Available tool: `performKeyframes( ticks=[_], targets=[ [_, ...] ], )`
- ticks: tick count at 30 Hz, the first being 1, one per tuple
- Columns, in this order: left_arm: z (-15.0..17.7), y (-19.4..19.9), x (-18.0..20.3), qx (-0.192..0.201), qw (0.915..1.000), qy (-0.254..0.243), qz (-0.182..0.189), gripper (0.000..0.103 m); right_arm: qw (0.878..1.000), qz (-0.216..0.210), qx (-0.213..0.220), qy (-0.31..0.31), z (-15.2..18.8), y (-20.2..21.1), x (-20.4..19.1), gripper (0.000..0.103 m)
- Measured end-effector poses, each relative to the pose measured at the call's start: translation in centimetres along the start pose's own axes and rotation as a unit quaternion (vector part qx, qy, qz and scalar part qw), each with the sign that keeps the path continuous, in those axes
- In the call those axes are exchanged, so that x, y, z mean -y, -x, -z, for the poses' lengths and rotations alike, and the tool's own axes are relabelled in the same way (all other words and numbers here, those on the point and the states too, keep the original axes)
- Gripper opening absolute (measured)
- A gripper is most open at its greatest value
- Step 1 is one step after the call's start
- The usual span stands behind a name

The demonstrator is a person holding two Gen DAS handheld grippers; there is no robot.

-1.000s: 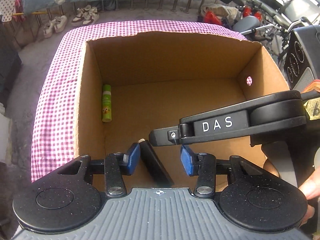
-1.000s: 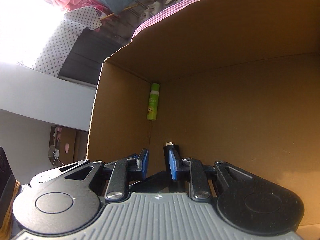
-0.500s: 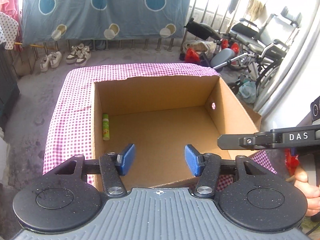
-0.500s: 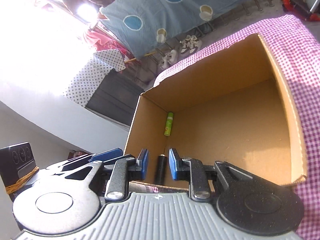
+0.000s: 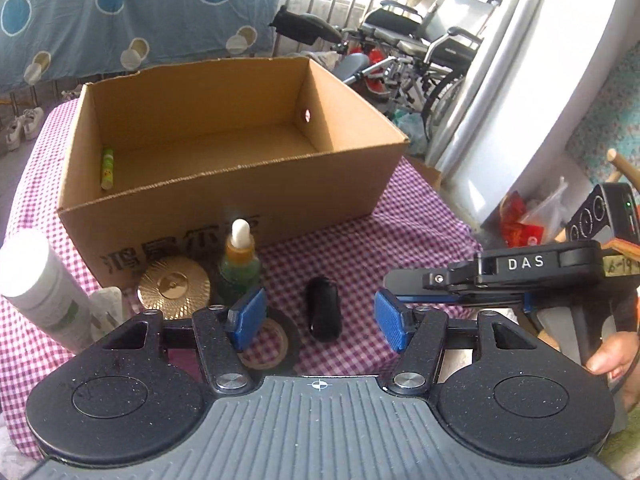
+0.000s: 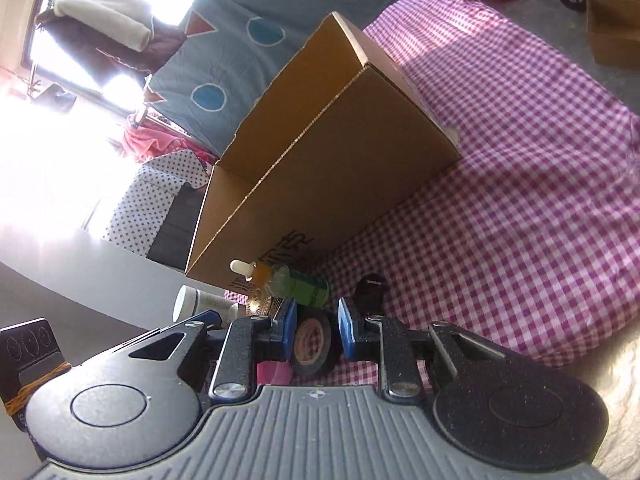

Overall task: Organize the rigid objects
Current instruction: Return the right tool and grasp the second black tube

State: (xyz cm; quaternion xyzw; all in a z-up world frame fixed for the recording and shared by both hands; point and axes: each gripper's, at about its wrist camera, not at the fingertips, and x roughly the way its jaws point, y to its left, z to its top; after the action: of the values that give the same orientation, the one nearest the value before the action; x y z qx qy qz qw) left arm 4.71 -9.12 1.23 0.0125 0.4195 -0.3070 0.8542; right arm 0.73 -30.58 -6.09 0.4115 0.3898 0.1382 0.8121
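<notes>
Cardboard box (image 5: pixel 224 184) sits open on the pink checked cloth (image 5: pixel 400 240), and the only thing visible inside is a green tube (image 5: pixel 107 168) lying against the left wall.

Going left to right along the front of the box in the left wrist view: a white bottle (image 5: pixel 44 280) leaning over, a gold lid (image 5: pixel 174 282) just beside the box face, a green dropper bottle (image 5: pixel 239 264) standing upright, a tape roll (image 5: pixel 268 342) flat on the cloth behind the left pad, then a black cap (image 5: pixel 323 309) lying by itself in the middle.

Left gripper (image 5: pixel 320 316) hangs over the cloth with its jaws opening. The black cap shows in the gap between them, but the pads aren't touching it.

Right gripper (image 5: pixel 390 280) pokes in from the right edge, with fingers of the person's hand (image 5: pixel 612 356) under it. From its own camera the 2 blue pads (image 6: pixel 289 322) stand a narrow gap apart, nothing gripped. The tape roll and the cap lie on the cloth beyond them.
</notes>
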Motion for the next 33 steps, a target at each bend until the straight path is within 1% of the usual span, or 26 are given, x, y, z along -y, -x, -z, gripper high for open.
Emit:
performKeyframes(
  ticks=[1,3,6,8,13,15,16,19,21,23,27,30,33],
  targets=[
    [0.5,-1.0,0.6,-0.005,0.9999,-0.014,0.001,0.058,1.0,0.004,0.0,-0.005,0.1,-0.3,0.2,0.025],
    [1.2,-2.7,1.7,-0.014,0.9989,-0.041,-0.019,0.057,1.0,0.012,-0.001,-0.012,0.6,-0.9,0.6,0.025],
    [1.9,-5.2,2.8,-0.028,0.9954,-0.075,-0.054,0.051,1.0,0.026,-0.006,-0.011,0.4,-1.9,0.5,0.025],
    [2.0,-6.3,3.3,-0.034,0.9932,-0.087,-0.07,0.049,0.999,0.037,-0.01,-0.005,0.1,-2.6,0.2,0.025],
    [1.5,-8.0,3.2,-0.039,0.9912,-0.096,-0.083,0.045,0.998,0.053,-0.024,-0.008,-0.5,-4.6,0.5,0.025],
    [1.1,-8.4,3.2,-0.043,0.9907,-0.098,-0.084,0.043,0.998,0.057,-0.03,-0.007,-0.7,-5.3,0.6,0.025],
    [1.4,-8.6,3.1,-0.048,0.9909,-0.096,-0.081,0.043,0.998,0.052,-0.031,-0.008,-0.8,-5.5,0.6,0.024],
    [1.4,-9.3,2.7,-0.07,0.9923,-0.081,-0.064,0.04,0.998,0.041,-0.037,-0.009,-1.0,-6.7,0.8,0.024],
    [1.5,-9.3,2.6,-0.067,0.9929,-0.076,-0.062,0.04,0.999,0.032,-0.042,-0.011,-1.2,-7.3,0.8,0.025],
    [1.5,-9.3,2.5,-0.066,0.993,-0.074,-0.063,0.04,0.999,0.021,-0.038,-0.013,-1.4,-7.4,0.6,0.026],
    [1.5,-9.3,1.7,-0.064,0.995,-0.059,-0.049,0.04,0.999,-0.006,-0.035,-0.011,-2.1,-7.3,0.6,0.026],
    [1.4,-9.3,1.6,-0.062,0.9954,-0.056,-0.046,0.04,0.999,0.008,-0.036,0.007,-2.3,-7.9,0.1,0.026],
    [1.3,-8.8,1.4,-0.06,0.9955,-0.056,-0.048,0.04,0.999,0.012,-0.04,0.006,-2.4,-8.8,0.3,0.025]
  ],
)
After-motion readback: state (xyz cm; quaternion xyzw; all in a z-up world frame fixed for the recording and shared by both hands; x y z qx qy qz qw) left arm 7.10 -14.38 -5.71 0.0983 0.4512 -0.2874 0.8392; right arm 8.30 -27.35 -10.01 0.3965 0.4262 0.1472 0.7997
